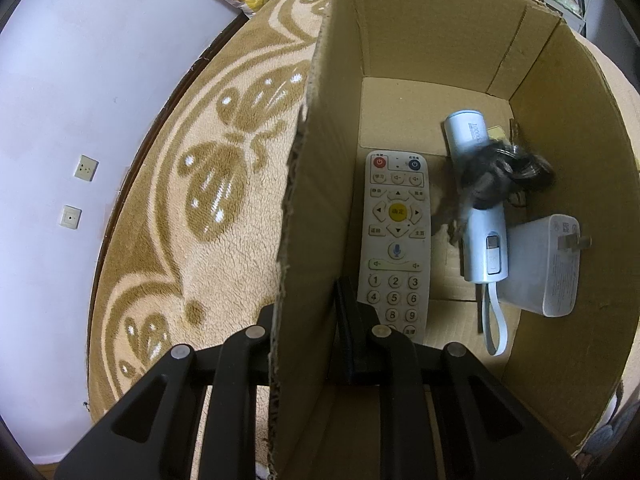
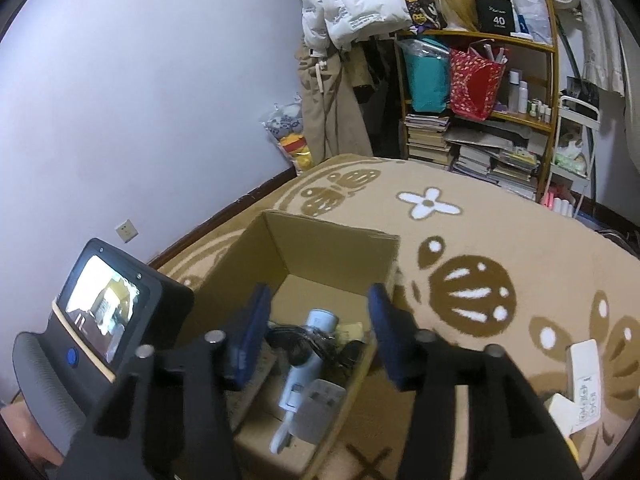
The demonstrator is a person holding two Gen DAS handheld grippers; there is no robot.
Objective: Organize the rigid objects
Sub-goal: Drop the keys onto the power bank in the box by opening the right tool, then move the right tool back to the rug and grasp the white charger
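On the patterned rug (image 2: 500, 240) we see the cardboard box (image 1: 440, 32), its left wall pinched between the fingers of our left gripper (image 1: 304, 320). Our right gripper (image 2: 316, 340) hovers spread wide above the box. Inside the box, the white remote (image 1: 394, 240) lies just beside the pinched wall, with the charger (image 1: 548, 268), blue power bank (image 1: 480, 216) and black cable (image 1: 504, 168) toward the opposite wall.

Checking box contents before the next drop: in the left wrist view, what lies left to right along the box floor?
Remote control → light blue power bank with a black cable bundled on it → white charger.
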